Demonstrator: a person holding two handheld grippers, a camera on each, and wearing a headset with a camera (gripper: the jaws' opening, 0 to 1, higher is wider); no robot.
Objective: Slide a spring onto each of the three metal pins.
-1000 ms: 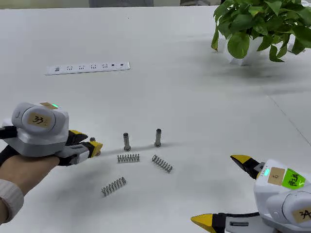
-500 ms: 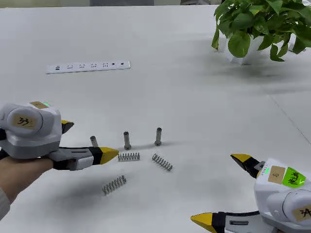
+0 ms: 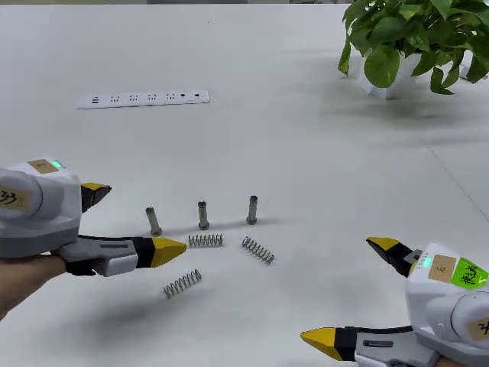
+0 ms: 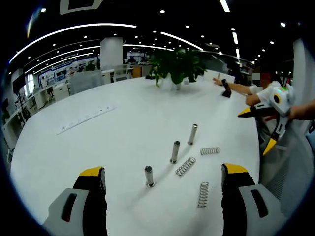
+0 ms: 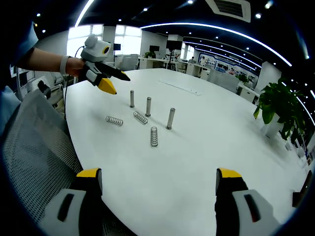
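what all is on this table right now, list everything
metal pins: three, grey, upright in a row mid-table, all bare
springs: three, silver, lying flat just in front of the pins
power strip: one, white, far left of the table
potted plant: one, green leaves in a white pot, far right corner
table: one, white
left gripper: one, white with yellow tips, open, left of the pins
right gripper: one, white with yellow tips, open, near right
hand: one, holding the left gripper
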